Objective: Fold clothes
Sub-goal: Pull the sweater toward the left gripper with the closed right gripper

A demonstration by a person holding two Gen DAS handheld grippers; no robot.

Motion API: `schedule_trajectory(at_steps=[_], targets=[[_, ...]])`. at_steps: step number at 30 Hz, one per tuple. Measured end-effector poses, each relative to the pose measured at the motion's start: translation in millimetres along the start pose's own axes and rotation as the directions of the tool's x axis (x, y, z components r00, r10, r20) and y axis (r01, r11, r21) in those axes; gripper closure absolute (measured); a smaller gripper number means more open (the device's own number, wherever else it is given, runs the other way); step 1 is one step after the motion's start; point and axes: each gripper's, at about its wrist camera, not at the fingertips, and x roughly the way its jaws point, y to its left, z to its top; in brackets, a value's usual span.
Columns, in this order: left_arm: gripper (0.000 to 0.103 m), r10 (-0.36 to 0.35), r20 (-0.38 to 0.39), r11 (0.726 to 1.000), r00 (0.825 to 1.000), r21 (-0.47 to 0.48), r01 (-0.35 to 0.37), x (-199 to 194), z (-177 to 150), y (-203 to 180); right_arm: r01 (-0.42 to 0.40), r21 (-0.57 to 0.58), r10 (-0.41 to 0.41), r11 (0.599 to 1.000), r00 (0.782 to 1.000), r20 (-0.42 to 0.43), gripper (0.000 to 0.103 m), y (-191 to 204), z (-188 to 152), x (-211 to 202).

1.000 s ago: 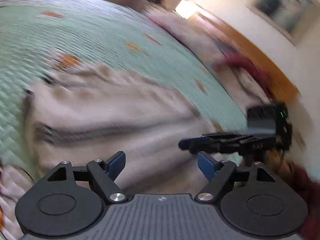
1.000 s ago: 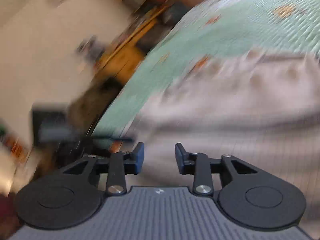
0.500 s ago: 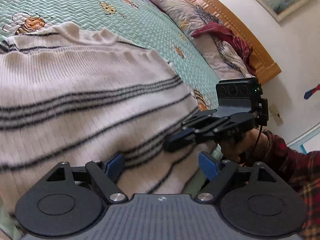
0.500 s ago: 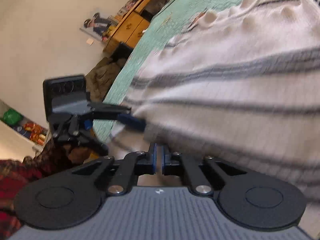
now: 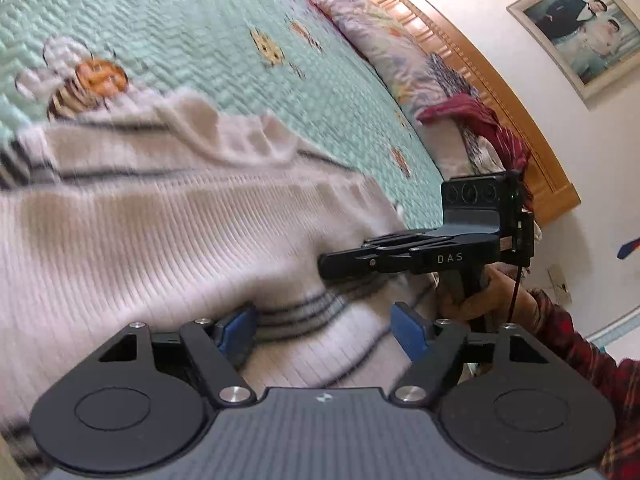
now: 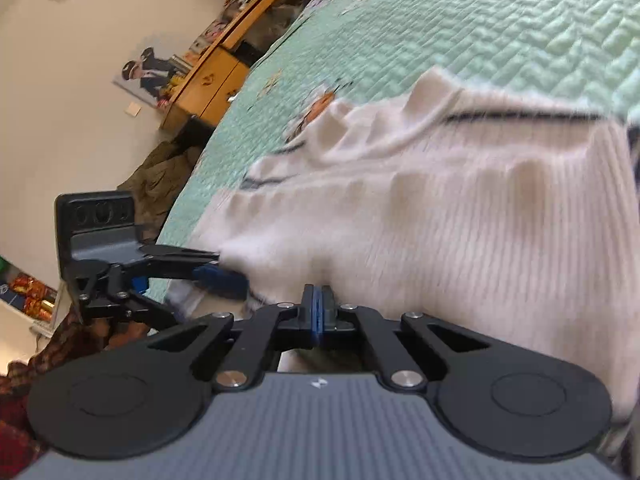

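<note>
Spread across a green quilted bed (image 5: pixel 192 28), with its near hem bunched at the bed's edge: a cream ribbed sweater (image 5: pixel 168 232) with dark stripes. Pinched fully together at that hem, the right gripper (image 6: pixel 317 307), though whether knit is actually caught between the blue pads cannot be told; on the left gripper (image 5: pixel 324 330), fingers apart and just been narrowing, straddling striped hem without pressing it. Likely trouble: lifting with one corner loose or thinly nipped, dragging the sweater crooked, stretching the rib, and skewing the fold.
</note>
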Motion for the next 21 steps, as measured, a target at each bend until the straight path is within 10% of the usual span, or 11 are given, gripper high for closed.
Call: schedule_trajectory(at_steps=[10,15,21], targets=[[0.028,0.16,0.216,0.973,0.963,-0.198,-0.117,-29,22,41,0.123,0.138,-0.154,0.983,0.959,0.238,0.097,-30,30,-12],[0.013,0.158,0.261,0.978,0.952,-0.178,-0.113,-55,7,15,0.064,0.127,-0.106,0.99,0.928,0.356,0.077,-14,5,-53],[0.006,-0.02,0.045,0.999,0.999,0.036,0.019,-42,-45,-58,-0.009,-0.041,0.015,0.999,0.988,0.154,0.066,45,-69,-66]])
